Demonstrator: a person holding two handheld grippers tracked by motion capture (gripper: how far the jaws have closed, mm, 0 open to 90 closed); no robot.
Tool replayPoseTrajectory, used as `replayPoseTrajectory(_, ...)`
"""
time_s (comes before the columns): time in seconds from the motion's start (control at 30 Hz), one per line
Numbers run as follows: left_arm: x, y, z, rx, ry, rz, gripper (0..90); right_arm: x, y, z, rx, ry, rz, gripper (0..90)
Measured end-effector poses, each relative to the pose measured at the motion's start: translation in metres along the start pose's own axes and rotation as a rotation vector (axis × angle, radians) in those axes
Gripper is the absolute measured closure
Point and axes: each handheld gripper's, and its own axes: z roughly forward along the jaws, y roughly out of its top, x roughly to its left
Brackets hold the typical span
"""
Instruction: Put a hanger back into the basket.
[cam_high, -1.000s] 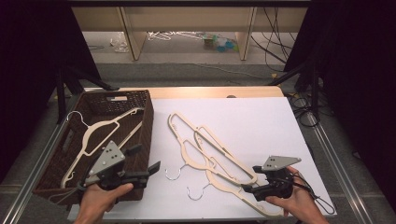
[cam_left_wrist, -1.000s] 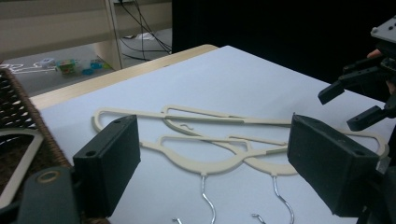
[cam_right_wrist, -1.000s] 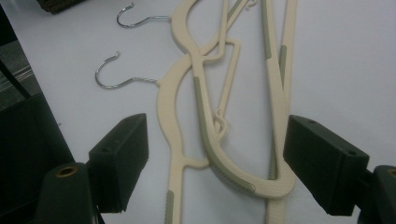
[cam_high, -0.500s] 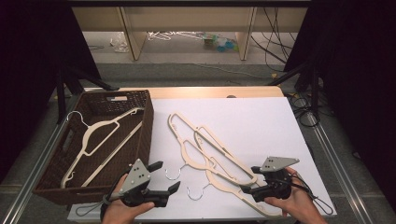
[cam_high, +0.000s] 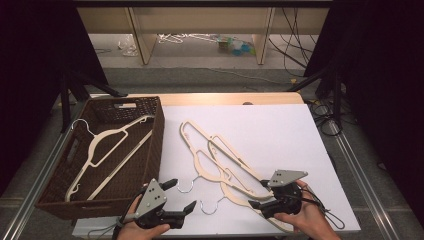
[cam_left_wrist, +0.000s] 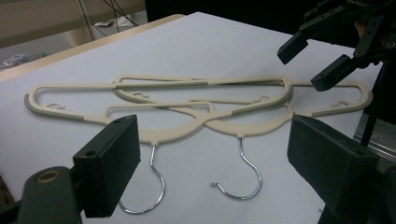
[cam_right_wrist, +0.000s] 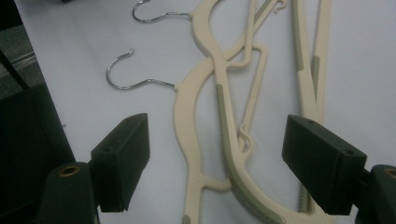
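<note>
Light fell from overhead, bright on the white table (cam_high: 280, 130) at the center of the high view, while the left and right edges of that frame were nearly black. Shadows under the hangers (cam_high: 220, 160) were faint and soft. In both gripper views the near black jaws at the bottom were blurred and dark; the hangers (cam_left_wrist: 187, 102) beyond were sharper. The steel hooks (cam_right_wrist: 126, 70) showed small glints. All pictures were slightly soft and grainy.
</note>
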Motion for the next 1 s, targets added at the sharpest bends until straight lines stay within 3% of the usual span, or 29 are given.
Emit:
replayPoseTrajectory(0.1,0.001,-0.001,0.001,0.000,0.000,-0.007,17.3,0.000,0.002,0.006,0.003,0.005,-0.019,25.9)
replayPoseTrajectory(0.27,0.002,-0.001,0.001,0.001,0.009,-0.009,17.3,0.001,0.008,0.033,0.048,0.006,-0.056,31.6)
replayPoseTrajectory(0.33,0.001,-0.003,0.003,0.010,0.005,-0.002,17.3,0.002,0.009,0.034,0.073,0.014,-0.042,32.4)
replayPoseTrajectory(0.37,0.000,-0.004,0.004,0.008,-0.003,-0.005,17.3,0.000,0.011,0.043,0.076,0.004,-0.066,35.2)
replayPoseTrajectory(0.4,-0.001,-0.005,0.006,0.022,-0.007,0.005,17.3,-0.001,0.013,0.045,0.099,0.014,-0.064,36.3)
replayPoseTrajectory(0.57,-0.002,-0.007,0.009,0.041,-0.010,0.011,17.4,-0.004,0.019,0.060,0.114,0.027,-0.082,44.8)
replayPoseTrajectory(0.83,-0.002,-0.009,0.010,0.048,-0.014,0.003,17.3,-0.010,0.028,0.075,0.150,0.010,-0.099,51.9)
replayPoseTrajectory(1.0,-0.002,-0.009,0.010,0.056,-0.015,-0.001,17.4,-0.015,0.031,0.081,0.177,0.028,-0.121,57.2)
